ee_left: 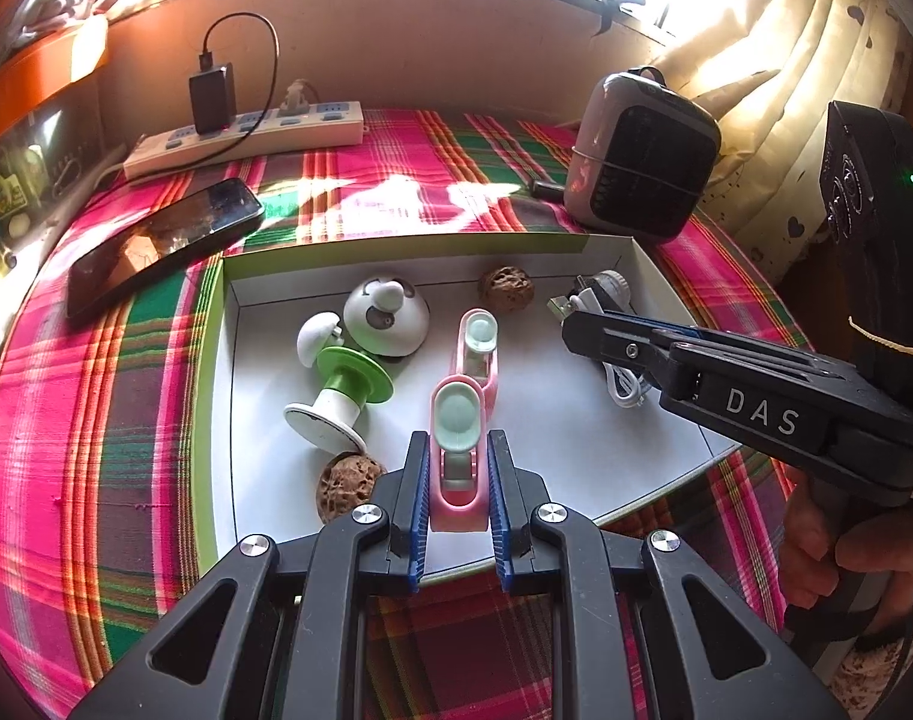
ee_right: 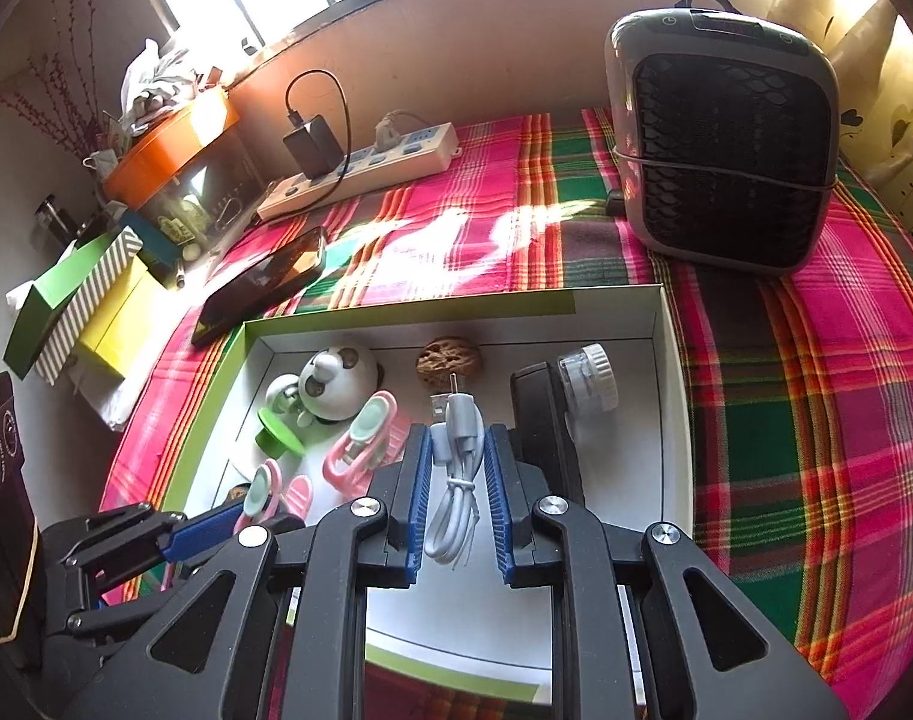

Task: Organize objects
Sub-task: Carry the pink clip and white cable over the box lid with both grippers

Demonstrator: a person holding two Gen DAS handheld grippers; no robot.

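The left tongs (ee_left: 456,480) are closed on a pink clip (ee_left: 456,450) with a mint-green pad, the blue pads pressing its sides low over the near part of a shallow white box (ee_left: 576,420) with a green rim. The right tongs (ee_right: 454,480) are clamped on a coiled white USB cable (ee_right: 456,468), its plug pointing toward the far wall of the same box.

Both items appear to be on their way into the box or being lifted out of it; the pictures alone do not settle which. Given the sorting task, a placing step seems likelier. The next move would then call for lowering each item onto bare box floor and opening the tongs without knocking the neighbours.

The box is already crowded. A second pink clip (ee_left: 477,348) lies just beyond the held one. A green and white suction holder (ee_left: 342,390) lies tilted to the left, next to a panda-faced dome (ee_left: 387,315). One walnut (ee_left: 506,289) sits by the far wall and another (ee_left: 345,483) by the left tongs. A black item and a white ribbed cap (ee_right: 591,378) fill the right corner, close to the cable's path.

The box rests on a counter covered with a pink and green plaid cloth (ee_left: 96,420). A phone (ee_left: 162,240), a power strip (ee_left: 246,138) with a black charger, and a grey fan heater (ee_right: 726,156) stand well apart from the box.
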